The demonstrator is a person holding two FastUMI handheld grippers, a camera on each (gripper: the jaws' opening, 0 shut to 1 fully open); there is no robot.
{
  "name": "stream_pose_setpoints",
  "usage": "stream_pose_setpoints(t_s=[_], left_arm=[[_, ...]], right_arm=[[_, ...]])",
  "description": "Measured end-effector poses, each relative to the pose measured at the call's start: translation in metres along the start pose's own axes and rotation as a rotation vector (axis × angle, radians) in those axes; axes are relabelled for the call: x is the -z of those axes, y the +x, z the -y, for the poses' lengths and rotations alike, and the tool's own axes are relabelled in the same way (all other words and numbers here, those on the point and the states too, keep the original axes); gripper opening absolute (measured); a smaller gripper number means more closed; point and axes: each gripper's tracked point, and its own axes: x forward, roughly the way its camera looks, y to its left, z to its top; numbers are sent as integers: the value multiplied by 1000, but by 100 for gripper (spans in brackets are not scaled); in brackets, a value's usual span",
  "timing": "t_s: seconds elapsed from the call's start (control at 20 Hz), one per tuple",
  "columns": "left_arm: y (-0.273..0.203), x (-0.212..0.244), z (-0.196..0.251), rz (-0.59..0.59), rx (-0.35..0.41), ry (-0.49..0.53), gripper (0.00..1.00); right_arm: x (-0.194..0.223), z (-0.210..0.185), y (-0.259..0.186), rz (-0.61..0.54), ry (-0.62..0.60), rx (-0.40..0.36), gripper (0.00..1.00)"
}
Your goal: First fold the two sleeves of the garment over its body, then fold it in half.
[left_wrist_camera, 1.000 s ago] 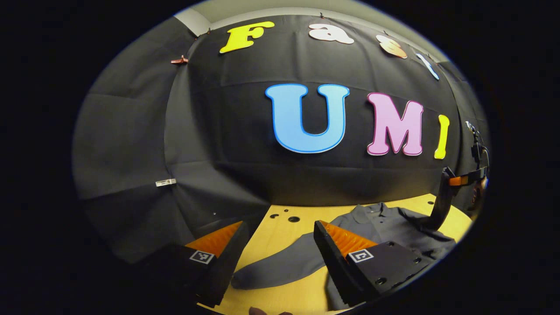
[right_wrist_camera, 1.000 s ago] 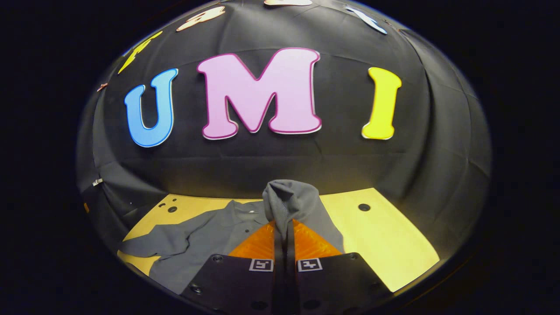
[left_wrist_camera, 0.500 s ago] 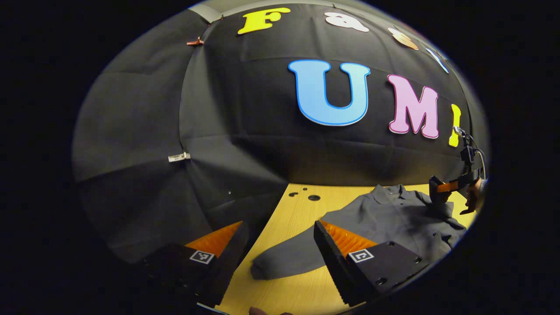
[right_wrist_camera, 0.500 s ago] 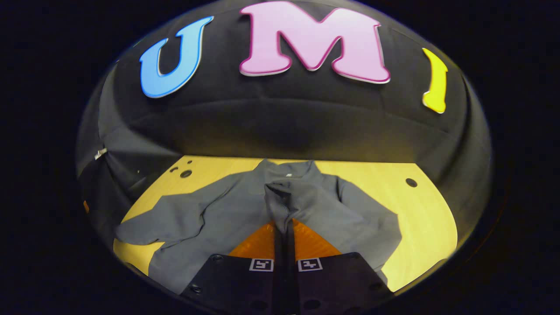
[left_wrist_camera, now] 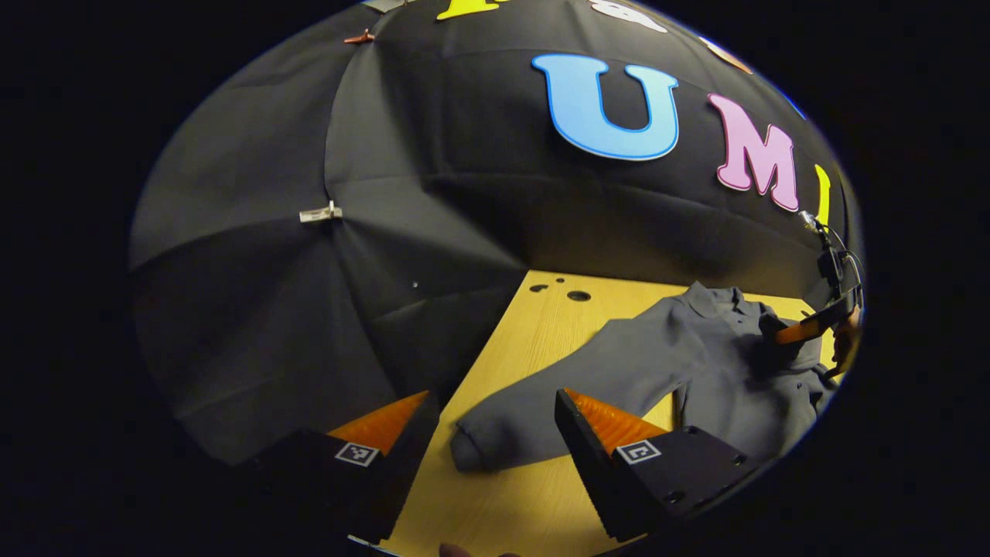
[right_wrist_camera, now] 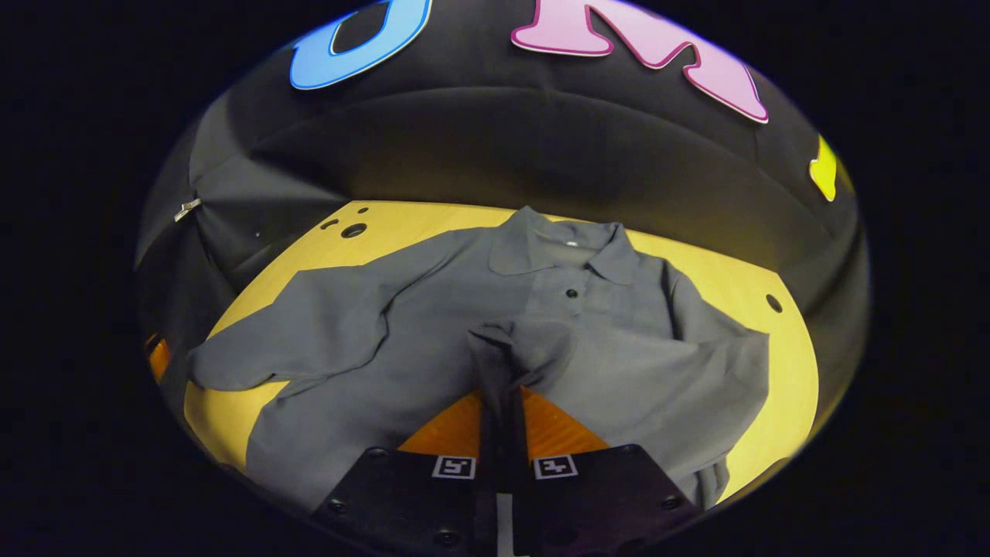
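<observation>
Fingers of my right gripper (right_wrist_camera: pixel 503 379) are clenched together on the cuff end of the garment's right sleeve (right_wrist_camera: pixel 510 348), which lies drawn across the front of the grey garment (right_wrist_camera: pixel 433 309), below its collar (right_wrist_camera: pixel 557 244) and the dark button (right_wrist_camera: pixel 571 293) on the placket. Both of these fingers press on the cloth, and a small bunch of it stands up just ahead of their tips. In the left gripper view I see this same gripper (left_wrist_camera: pixel 781 340) far off at the right edge, down on the garment's chest (left_wrist_camera: pixel 735 363), with a hand (left_wrist_camera: pixel 843 340) behind it.

On my left gripper (left_wrist_camera: pixel 495 402) the fingers stand spread wide apart and hold nothing. They hover over the yellow wooden bench (left_wrist_camera: pixel 510 495), and between them lies the end of the other sleeve (left_wrist_camera: pixel 526 425), stretched out flat away from the body towards the bench's edge. I cannot tell whether either finger touches it.

Spread face up on the bench (right_wrist_camera: pixel 727 278), the garment has its collar towards the black cloth wall (right_wrist_camera: pixel 503 147). Near the far corner of the bench there are a few dark round holes (left_wrist_camera: pixel 578 295).
</observation>
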Motion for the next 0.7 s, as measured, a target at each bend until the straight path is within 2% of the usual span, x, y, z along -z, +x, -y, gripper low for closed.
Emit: stream_pose_setpoints(t_s=[0.05, 0.3, 0.45, 0.5, 0.7], left_arm=[[4, 9, -1, -20, 1, -18, 95], [24, 39, -9, -94, -40, -81, 95], [33, 59, -12, -158, -59, -128, 95], [35, 63, -10, -177, -54, -133, 95], [44, 78, -7, -252, -44, -114, 95]], right_arm=[[3, -3, 0, -12, 12, -11, 14], [0, -27, -9, -31, 59, -87, 31], [-8, -23, -28, -10, 55, -85, 69], [-11, -18, -36, 1, 45, -75, 77], [-15, -1, -69, 45, 23, -61, 75]])
